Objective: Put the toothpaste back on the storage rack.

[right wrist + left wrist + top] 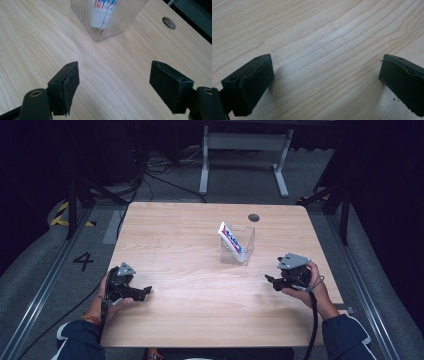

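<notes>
The pale wooden table (175, 235) with its light grain takes up most of the high view, a small round dark hole (254, 217) set near its far edge. Toward the far right of the middle stands a clear ribbed plastic box (239, 246), square and open at the top, upright on the wood. Inside it a white toothpaste tube with red and blue print (230, 238) leans at a slant, its upper end sticking out above the rim toward the left. In the right gripper view the same box (107, 22) sits ahead of the jaws and well clear of them, the tube (101, 12) blurred behind the ribbed wall.

The left gripper (146, 291), black with a grey plate on top, rests low over the near left part of the table in the person's left hand (112, 292). Its jaws stand wide apart with bare wood between them.

The right gripper (270, 281), held in the right hand (307, 287) near the right edge, points left toward the middle of the table, near the box but apart from it. Its jaws are spread with nothing between the pads (71, 85).
</notes>
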The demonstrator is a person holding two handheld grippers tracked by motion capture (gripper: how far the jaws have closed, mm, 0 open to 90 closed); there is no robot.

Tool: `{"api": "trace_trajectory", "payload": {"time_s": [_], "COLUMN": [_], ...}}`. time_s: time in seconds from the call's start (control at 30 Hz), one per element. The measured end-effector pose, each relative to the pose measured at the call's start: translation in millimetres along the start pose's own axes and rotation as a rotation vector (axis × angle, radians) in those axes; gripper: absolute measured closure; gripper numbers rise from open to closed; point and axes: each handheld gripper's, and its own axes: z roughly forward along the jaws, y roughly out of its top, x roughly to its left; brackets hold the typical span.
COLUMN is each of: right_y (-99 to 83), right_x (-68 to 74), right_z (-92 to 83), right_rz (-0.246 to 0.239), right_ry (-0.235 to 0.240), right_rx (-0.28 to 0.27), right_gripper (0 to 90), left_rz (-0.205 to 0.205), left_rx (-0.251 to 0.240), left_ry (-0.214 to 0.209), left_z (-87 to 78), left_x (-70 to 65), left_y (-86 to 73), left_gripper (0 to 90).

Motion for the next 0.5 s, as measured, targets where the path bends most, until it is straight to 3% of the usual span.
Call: {"api": "trace_trajectory", "payload": {"time_s": [0.5], "right_y": [-41.7], "right_x": [4.9], "right_z": [-11.1], "right_rz": [0.032], "right_ry": [-0.002], "right_rx": [0.039], "right_gripper": [24.0], "left_rz": [-0.004], "left_rx": [-0.001], "left_ry": [0.006], "left_z": [-0.3], "left_x": [-0.6], "left_y": [-0.2], "left_gripper": [0.4]}}
